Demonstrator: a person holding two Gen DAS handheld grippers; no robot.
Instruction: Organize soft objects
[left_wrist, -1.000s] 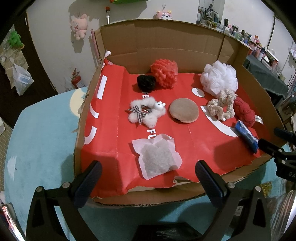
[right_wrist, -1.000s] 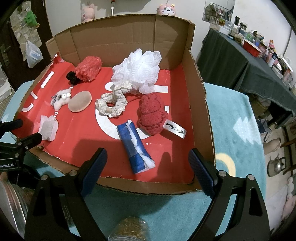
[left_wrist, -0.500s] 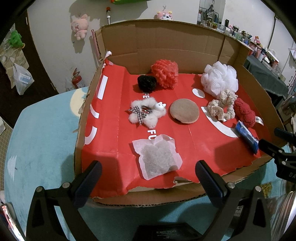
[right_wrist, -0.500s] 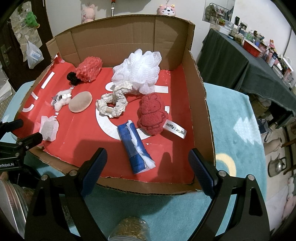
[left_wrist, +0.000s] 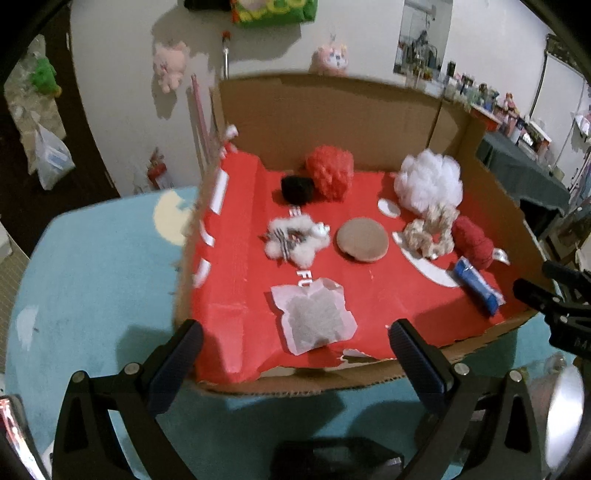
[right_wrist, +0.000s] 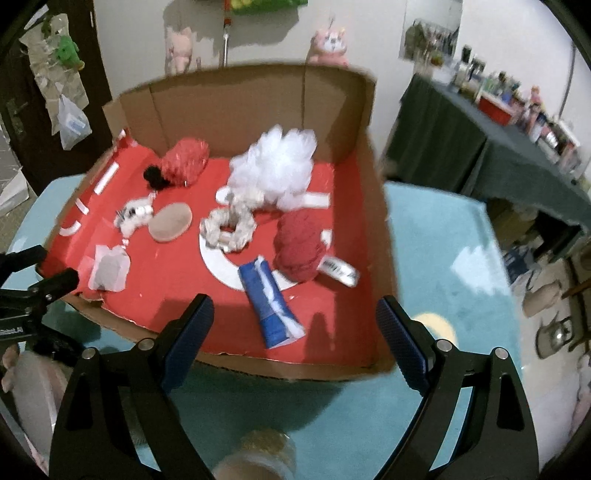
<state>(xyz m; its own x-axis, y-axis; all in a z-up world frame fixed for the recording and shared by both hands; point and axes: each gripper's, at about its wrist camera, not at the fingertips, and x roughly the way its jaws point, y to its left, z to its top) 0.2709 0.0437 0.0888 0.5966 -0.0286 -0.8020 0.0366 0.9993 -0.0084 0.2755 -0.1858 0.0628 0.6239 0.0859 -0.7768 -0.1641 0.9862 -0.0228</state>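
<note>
A cardboard box (left_wrist: 332, 114) lined in red holds the soft things. In the left wrist view a white sachet (left_wrist: 314, 321) lies nearest, behind it a white fluffy toy (left_wrist: 295, 240) and a tan round pad (left_wrist: 362, 240). A black pom (left_wrist: 297, 189), a red loofah (left_wrist: 328, 171) and a white loofah (left_wrist: 428, 181) sit at the back. In the right wrist view a blue packet (right_wrist: 269, 299) lies nearest, beside a dark red knitted toy (right_wrist: 299, 240) and a cream scrunchie (right_wrist: 229, 229). My left gripper (left_wrist: 293, 330) and right gripper (right_wrist: 293, 306) hover open and empty at the box's front edge.
The box rests on a teal cloth (left_wrist: 92, 277). A dark-draped table (right_wrist: 498, 155) crowded with small items stands to the right. A jar top (right_wrist: 258, 454) shows below the right gripper. Plush toys (left_wrist: 170, 62) hang on the back wall.
Both grippers have shifted slightly and the views tilt upward with motion blur. Everything in the box lies where it was, and both grippers stay open.
</note>
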